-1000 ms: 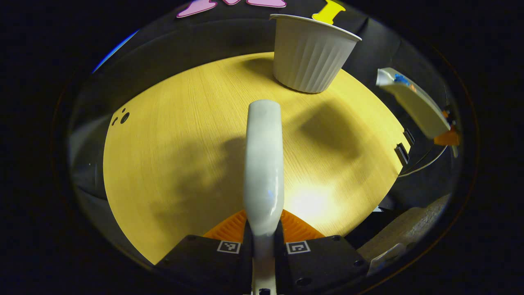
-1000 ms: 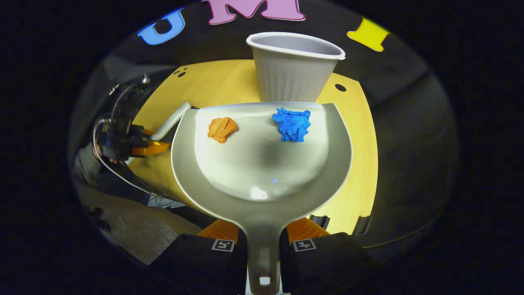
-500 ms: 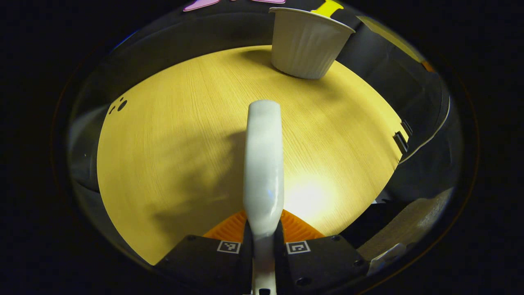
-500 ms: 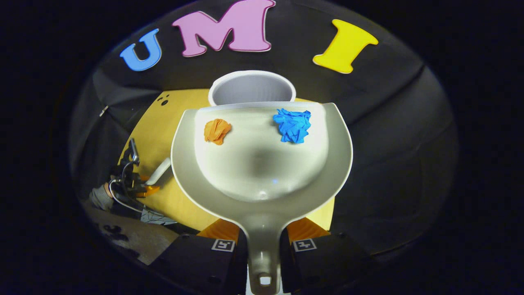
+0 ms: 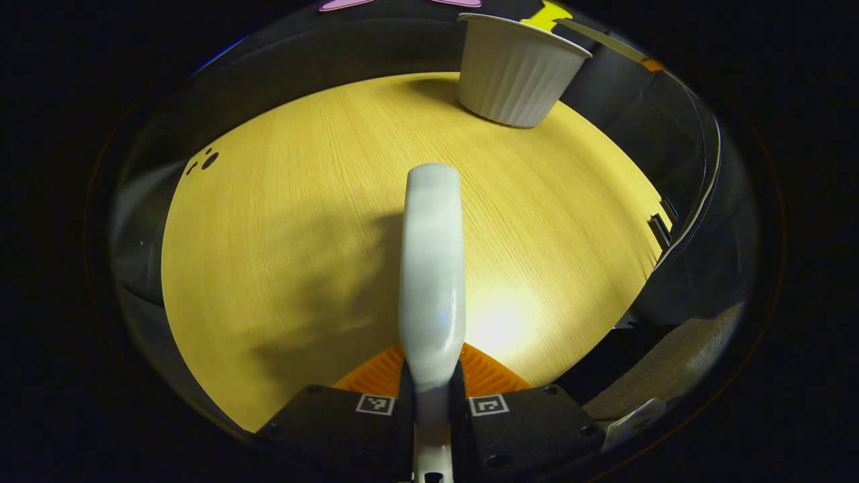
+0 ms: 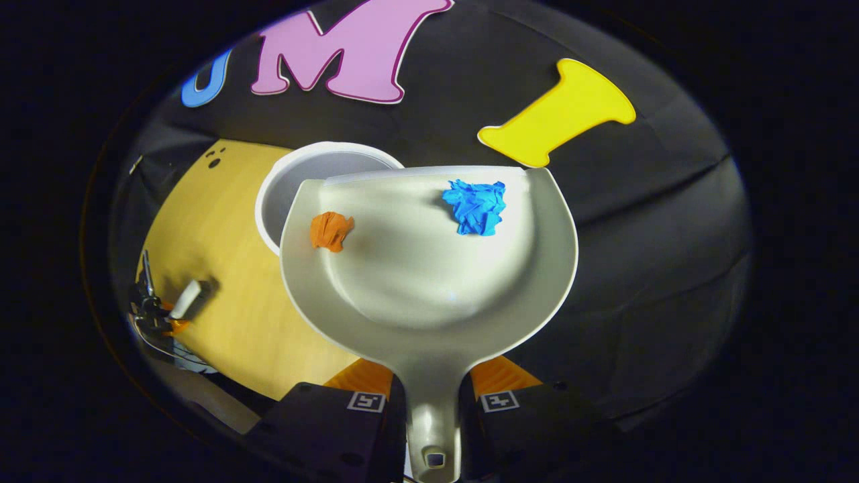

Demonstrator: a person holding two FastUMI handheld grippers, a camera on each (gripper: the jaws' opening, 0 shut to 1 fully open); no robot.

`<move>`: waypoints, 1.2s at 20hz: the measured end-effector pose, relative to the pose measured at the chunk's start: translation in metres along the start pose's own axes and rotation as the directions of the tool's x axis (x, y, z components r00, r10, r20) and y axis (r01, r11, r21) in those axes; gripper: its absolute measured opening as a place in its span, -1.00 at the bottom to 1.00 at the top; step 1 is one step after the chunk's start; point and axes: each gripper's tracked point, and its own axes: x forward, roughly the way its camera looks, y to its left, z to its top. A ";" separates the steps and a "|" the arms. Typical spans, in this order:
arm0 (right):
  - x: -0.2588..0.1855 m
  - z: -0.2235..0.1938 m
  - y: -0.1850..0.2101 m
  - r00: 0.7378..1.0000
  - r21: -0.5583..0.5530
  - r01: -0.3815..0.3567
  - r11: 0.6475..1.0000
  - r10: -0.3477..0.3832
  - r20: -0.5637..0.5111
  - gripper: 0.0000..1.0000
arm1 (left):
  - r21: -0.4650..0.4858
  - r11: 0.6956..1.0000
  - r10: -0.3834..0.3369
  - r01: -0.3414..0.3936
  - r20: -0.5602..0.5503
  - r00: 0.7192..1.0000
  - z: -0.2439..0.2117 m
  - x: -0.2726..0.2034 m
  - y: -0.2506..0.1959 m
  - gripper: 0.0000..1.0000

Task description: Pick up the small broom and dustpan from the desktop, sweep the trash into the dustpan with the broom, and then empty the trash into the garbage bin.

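Dustpan above the bin's mouth

Crumpled orange paper wad (image 6: 330,230) left, crumpled blue paper wad (image 6: 476,206) right — both in the pale plastic dustpan (image 6: 429,295); white ribbed plastic bin (image 6: 295,188) behind-left, on the wooden surface (image 6: 221,302).

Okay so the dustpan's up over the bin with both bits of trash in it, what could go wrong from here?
The dustpan sits off-centre over the garbage bin: the bin's mouth lies under its left front corner. The blue paper wad rests toward the right, so tipping straight ahead could drop it past the rim. The orange wad looks better placed. The lip could also knock the bin, which looks light.
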 end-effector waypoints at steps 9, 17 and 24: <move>0.035 0.028 0.003 0.985 -0.302 0.022 0.953 -0.073 -0.159 -0.29 | -0.042 0.999 0.004 -0.004 -0.003 1.000 -0.013 0.002 0.011 -0.48; 0.046 0.052 0.001 0.962 -0.430 0.014 0.903 -0.130 -0.242 -0.29 | -0.064 0.998 0.006 -0.006 0.002 1.000 -0.021 0.003 0.010 -0.48; 0.041 0.057 0.003 0.977 -0.414 0.025 0.910 -0.110 -0.184 -0.29 | -0.055 0.998 0.020 -0.020 0.010 1.000 -0.019 0.004 0.010 -0.48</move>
